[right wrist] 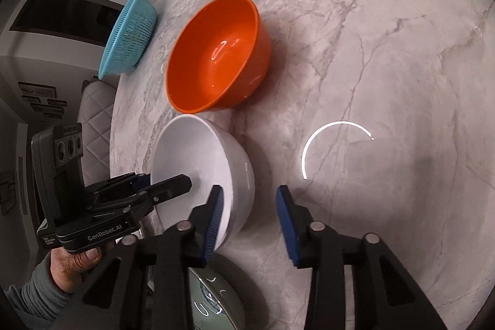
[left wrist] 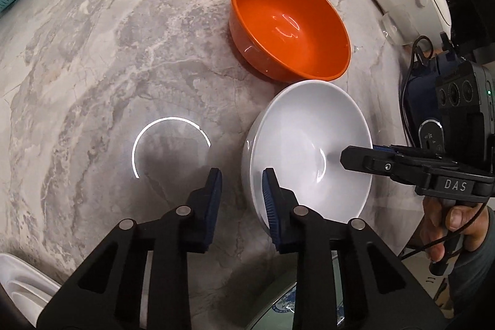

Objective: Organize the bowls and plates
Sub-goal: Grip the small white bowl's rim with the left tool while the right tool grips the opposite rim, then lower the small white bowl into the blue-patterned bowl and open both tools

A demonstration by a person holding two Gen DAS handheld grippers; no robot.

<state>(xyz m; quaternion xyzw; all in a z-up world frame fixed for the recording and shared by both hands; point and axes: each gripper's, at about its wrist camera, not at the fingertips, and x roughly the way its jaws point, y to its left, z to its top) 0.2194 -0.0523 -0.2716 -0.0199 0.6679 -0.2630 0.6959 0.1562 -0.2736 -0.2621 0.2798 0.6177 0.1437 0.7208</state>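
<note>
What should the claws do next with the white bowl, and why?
Probably close both on the rim of the white bowl: the left claw and right claw straddle its opposite sides, pads not yet pressing. It could then be lifted toward the orange bowl.

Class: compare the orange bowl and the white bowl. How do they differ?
The orange bowl is glossy orange; the white bowl is plain white. The orange bowl stands clear of both grippers; the white bowl has a finger from each reaching over it. The orange bowl looks deeper. Both stand upright and empty on the marble table.
</note>
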